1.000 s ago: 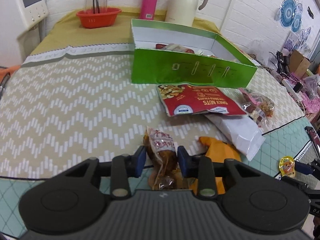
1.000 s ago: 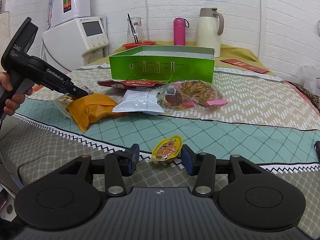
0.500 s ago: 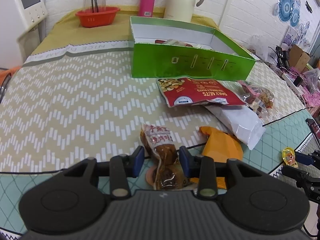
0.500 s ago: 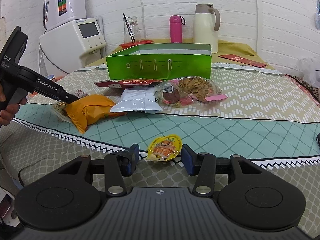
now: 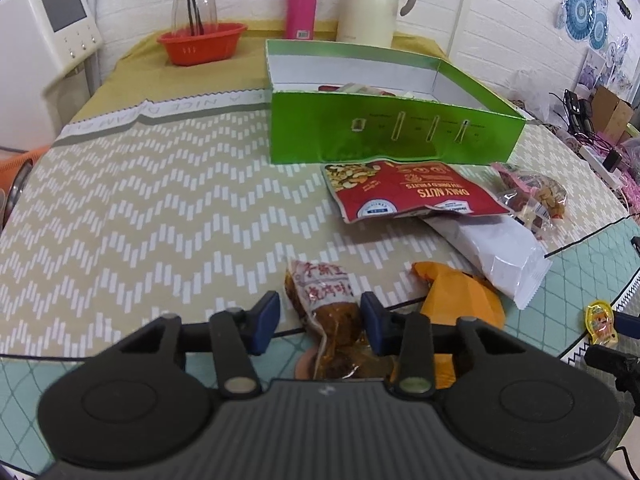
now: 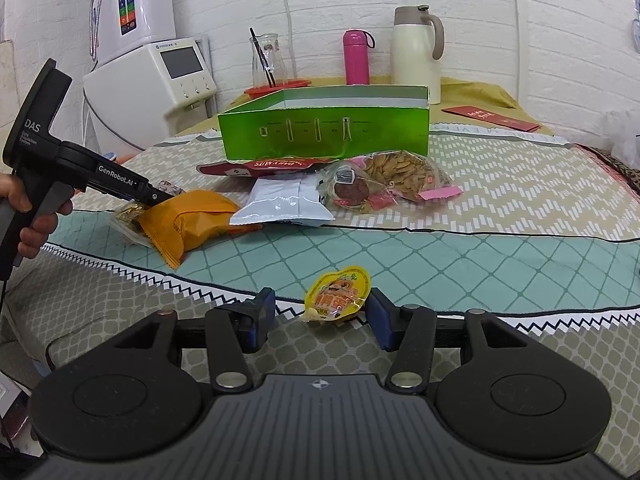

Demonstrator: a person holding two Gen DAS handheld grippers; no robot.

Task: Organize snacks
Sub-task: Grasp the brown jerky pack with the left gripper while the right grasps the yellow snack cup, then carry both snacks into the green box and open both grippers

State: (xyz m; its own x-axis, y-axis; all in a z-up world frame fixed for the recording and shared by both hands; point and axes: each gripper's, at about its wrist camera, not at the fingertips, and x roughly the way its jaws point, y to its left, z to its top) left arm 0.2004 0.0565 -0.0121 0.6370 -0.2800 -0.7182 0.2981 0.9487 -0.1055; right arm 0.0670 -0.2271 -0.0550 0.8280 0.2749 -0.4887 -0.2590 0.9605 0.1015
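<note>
A brown meat-snack packet [image 5: 320, 300] lies on the tablecloth between the blue pads of my left gripper [image 5: 320, 326]. A gap shows at the left pad, so the packet is not squeezed. In the right wrist view a hand holds the left gripper [image 6: 158, 199] low beside the orange packet [image 6: 192, 220]. My right gripper [image 6: 320, 316] straddles a small yellow jelly cup [image 6: 338, 294]; its jaws are opening and the left pad stands clear of the cup. The green box [image 5: 392, 136] sits open behind with a few snacks inside.
A red nuts bag [image 5: 408, 192], a white pouch [image 5: 492, 248] and a clear bag of mixed snacks [image 6: 392, 180] lie in front of the box. An orange basket [image 5: 202, 42], a pink bottle [image 5: 302, 4] and a cream thermos [image 5: 370, 4] line the far edge.
The right jaws have spread a little wider around the yellow cup. The left pads stand slightly farther apart beside the brown packet. Neither hand has shifted much.
</note>
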